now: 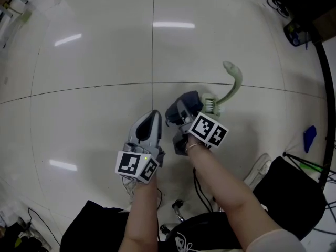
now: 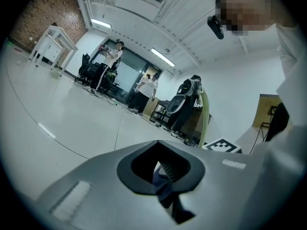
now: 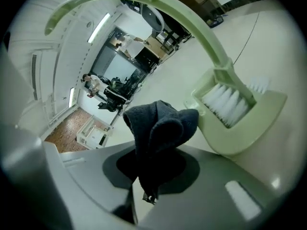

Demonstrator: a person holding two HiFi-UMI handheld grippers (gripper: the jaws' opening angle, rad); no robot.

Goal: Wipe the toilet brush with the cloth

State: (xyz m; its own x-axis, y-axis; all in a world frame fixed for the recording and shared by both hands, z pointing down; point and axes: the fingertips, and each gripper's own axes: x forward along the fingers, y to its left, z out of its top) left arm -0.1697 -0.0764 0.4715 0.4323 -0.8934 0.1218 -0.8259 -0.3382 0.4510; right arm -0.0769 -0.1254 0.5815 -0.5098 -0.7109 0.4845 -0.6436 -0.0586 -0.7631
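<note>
The pale green toilet brush [image 1: 212, 104] is right of centre in the head view, its curved handle [image 1: 234, 83] rising away from me. My right gripper [image 1: 181, 113] is shut on a dark blue cloth [image 1: 189, 99], which is bunched right beside the brush head. In the right gripper view the cloth [image 3: 160, 123] sticks up from the jaws, with the white bristles [image 3: 229, 103] just to its right and apart from it. My left gripper [image 1: 153, 115] hovers to the left, tapered shut, with nothing held. From the left gripper view only the brush handle [image 2: 206, 114] shows.
The floor is glossy white tile [image 1: 100, 62]. A black stand with cables [image 1: 326, 93] and a blue object [image 1: 310, 137] are at the right. A white shoe [image 1: 258, 171] and black fabric [image 1: 294, 196] lie near my feet. People [image 2: 147, 86] stand by far desks.
</note>
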